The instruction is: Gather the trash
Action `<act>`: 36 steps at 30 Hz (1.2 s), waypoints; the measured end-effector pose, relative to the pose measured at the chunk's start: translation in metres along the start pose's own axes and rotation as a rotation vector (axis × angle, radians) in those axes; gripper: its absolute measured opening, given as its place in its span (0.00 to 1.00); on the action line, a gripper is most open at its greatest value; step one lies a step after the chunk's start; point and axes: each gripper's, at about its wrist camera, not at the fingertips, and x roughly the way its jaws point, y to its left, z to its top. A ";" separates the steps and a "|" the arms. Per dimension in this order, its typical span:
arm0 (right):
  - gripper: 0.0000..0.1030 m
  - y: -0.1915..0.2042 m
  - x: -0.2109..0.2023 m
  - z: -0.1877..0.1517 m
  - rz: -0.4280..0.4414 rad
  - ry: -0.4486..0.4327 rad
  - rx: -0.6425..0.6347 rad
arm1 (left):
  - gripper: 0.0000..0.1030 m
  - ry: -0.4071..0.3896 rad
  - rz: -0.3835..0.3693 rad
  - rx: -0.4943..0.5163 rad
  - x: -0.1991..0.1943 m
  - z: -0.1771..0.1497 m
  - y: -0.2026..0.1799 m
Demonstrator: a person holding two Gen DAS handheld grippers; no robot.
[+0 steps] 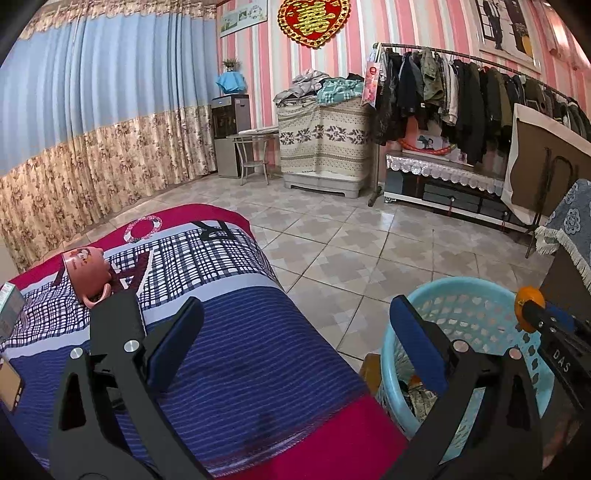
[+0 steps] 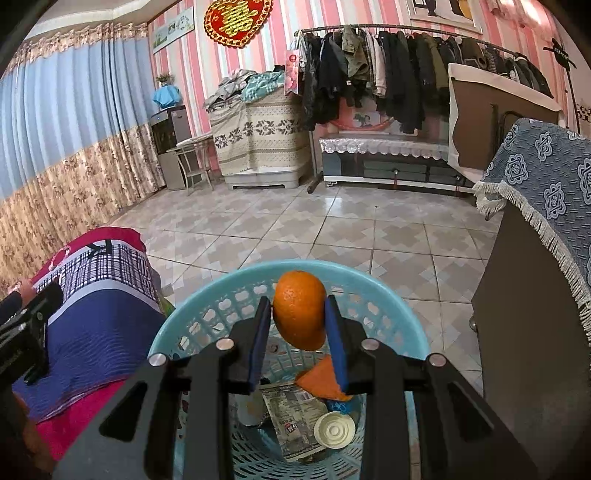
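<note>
Pink and white striped wallpaper (image 2: 332, 14) covers the far wall, where a red and gold heart-shaped ornament (image 1: 314, 20) hangs high. Blue curtains with a floral beige lower band (image 1: 92, 110) fill the left side. The floor is pale patterned tile (image 2: 295, 221). A long clothes rack (image 1: 461, 88) of dark coats stands above a low cabinet with a lace cover (image 1: 439, 170). Beside it sits a cloth-draped cabinet (image 1: 325, 136) piled with clothes, then a small metal table (image 1: 255, 147) and a water dispenser (image 1: 229, 133).
</note>
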 end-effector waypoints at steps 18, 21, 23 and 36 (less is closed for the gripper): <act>0.81 0.005 0.010 -0.002 -0.018 -0.016 0.022 | 0.95 0.022 0.007 -0.020 0.004 -0.007 0.005; 0.92 0.009 0.005 -0.003 -0.032 -0.029 0.012 | 0.95 0.024 0.017 -0.033 0.003 -0.009 0.010; 0.93 0.010 0.003 -0.002 -0.030 -0.033 0.000 | 0.95 0.021 0.027 -0.040 0.000 -0.009 0.014; 0.96 0.035 -0.012 -0.010 0.022 0.019 -0.062 | 0.95 0.008 0.085 -0.105 -0.045 -0.028 0.060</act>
